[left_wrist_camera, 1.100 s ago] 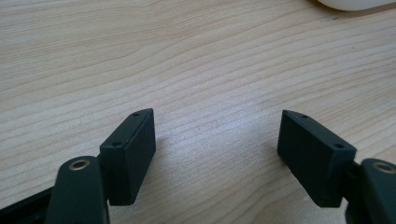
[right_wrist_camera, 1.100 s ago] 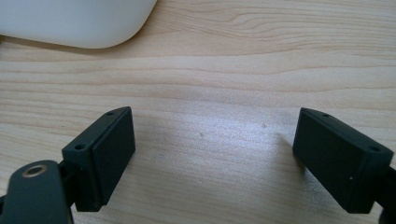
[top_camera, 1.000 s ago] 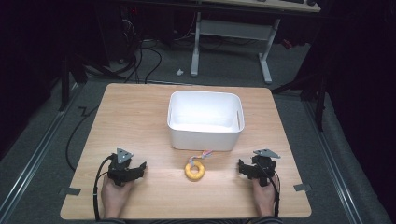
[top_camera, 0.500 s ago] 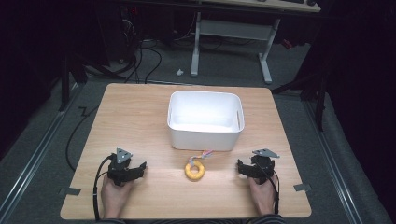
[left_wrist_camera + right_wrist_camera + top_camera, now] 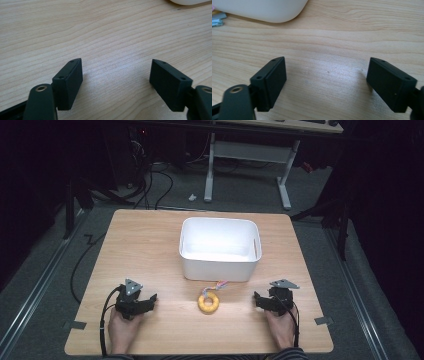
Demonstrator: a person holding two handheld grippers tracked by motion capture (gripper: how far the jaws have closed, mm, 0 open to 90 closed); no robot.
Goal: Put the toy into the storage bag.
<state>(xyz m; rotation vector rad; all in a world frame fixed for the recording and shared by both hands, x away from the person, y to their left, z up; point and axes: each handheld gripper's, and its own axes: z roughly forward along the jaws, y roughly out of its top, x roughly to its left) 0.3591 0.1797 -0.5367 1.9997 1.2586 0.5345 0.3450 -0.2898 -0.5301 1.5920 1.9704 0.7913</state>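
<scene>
At the near edge of a wooden table, a person's two hands rest on the surface, each holding a black two-jaw gripper. The left gripper sits near the left corner with its jaws spread wide over bare wood, nothing between them, as the left gripper view confirms. The right gripper sits near the right corner, its jaws also standing well apart and gripping nothing; they have just been closing a little, and in the right gripper view only plain table grain lies between the pads.

Between the two grippers, and slightly farther from the person, lies a yellow ring, flat on the table and apart from both sets of jaws. A bundle of coloured strands runs from the ring toward the container behind it.

Just beyond the ring stands a white rectangular bin, upright at the middle of the table. Its rounded corner shows at the far left in the right gripper view.

Past the far edge, the legs of a white desk frame and dark cables lie on the grey floor.
</scene>
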